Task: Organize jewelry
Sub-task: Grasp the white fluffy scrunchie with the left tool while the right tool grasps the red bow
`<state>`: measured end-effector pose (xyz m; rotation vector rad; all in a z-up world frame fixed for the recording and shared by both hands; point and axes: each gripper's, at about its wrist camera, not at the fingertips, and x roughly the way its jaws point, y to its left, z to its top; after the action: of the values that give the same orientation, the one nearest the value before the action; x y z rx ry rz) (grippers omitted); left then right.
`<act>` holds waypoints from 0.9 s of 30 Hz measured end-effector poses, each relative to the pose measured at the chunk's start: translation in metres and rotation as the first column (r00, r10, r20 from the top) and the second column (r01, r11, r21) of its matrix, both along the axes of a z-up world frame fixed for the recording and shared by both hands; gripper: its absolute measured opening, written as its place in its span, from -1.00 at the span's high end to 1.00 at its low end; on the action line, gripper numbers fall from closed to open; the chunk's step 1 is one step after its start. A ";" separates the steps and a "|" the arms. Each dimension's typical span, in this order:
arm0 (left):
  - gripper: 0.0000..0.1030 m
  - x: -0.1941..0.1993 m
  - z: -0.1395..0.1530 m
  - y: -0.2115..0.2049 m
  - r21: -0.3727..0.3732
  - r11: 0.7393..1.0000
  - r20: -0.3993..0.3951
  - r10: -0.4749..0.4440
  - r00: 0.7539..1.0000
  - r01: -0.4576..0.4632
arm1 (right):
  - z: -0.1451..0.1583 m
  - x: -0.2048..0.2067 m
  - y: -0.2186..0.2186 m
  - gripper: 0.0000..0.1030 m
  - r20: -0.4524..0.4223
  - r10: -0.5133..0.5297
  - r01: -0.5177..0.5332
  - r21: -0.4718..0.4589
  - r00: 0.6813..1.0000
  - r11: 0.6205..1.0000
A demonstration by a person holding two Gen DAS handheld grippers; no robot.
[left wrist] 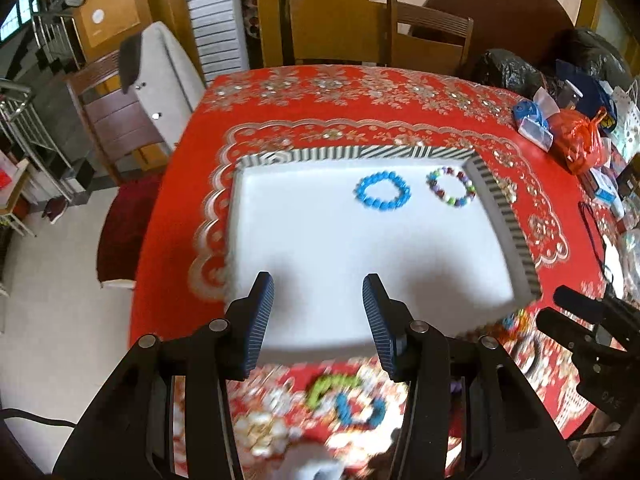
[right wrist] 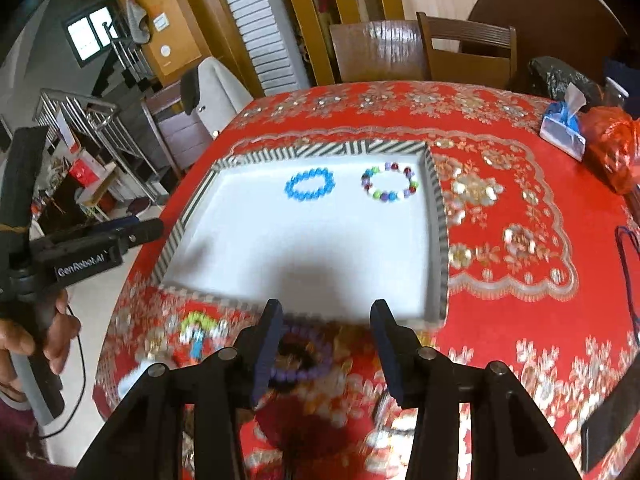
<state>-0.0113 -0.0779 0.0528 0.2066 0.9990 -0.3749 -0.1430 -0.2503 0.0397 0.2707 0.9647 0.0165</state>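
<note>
Closest in, the left gripper (left wrist: 318,322) has its jaws spread fairly wide with nothing between them; right under its fingers, on the red patterned tablecloth (left wrist: 180,208), there's a blurry green bracelet (left wrist: 330,386) and a darker blue one (left wrist: 360,406) touching it, both outside the tray. The right gripper (right wrist: 326,344) is parted too, pads not pressing on anything; a purple bracelet (right wrist: 308,360) lies on the cloth just below and behind its left finger — looks loose, not held. Off to that gripper's left the same green one (right wrist: 198,322) shows up beside the tray's near edge, and further left a hand (right wrist: 28,340) is wrapped around the other tool's handle.

Just past both sets of fingertips sits the tray (left wrist: 360,152) — white floor, black-and-white striped rim; its near half is bare. Toward the far rim, ahead and slightly right of the left gripper, a light blue bracelet (left wrist: 382,196) lies flat, and just right of it, apart, a multicolour bead bracelet (left wrist: 452,192) sits close to the right wall.

Beyond the tray, at the table's far right corner, there's a blue tissue pack (right wrist: 562,130) and a red plastic bag (right wrist: 612,148); wooden chairs (right wrist: 468,50) stand behind the table.
</note>
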 end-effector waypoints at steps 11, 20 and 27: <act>-0.02 -0.049 0.007 0.040 -0.020 1.000 -0.003 0.000 1.000 0.000 | -0.001 -0.049 0.014 -0.13 -0.013 -0.043 0.043 0.023 0.999 0.999; -0.13 -0.065 0.002 0.062 -0.098 0.995 -0.094 -0.026 0.995 0.017 | -0.010 -0.075 0.008 -0.14 -0.057 -0.085 0.085 0.012 0.995 0.996; -0.24 -0.067 -0.006 0.085 -0.162 0.987 -0.187 -0.036 0.982 0.006 | -0.024 -0.090 -0.002 -0.14 -0.103 -0.120 0.122 0.015 0.987 0.992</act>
<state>-0.0785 0.0069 0.0468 0.0355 1.1483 -0.4991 -0.2330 -0.2527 0.0157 0.3521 1.0482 -0.0988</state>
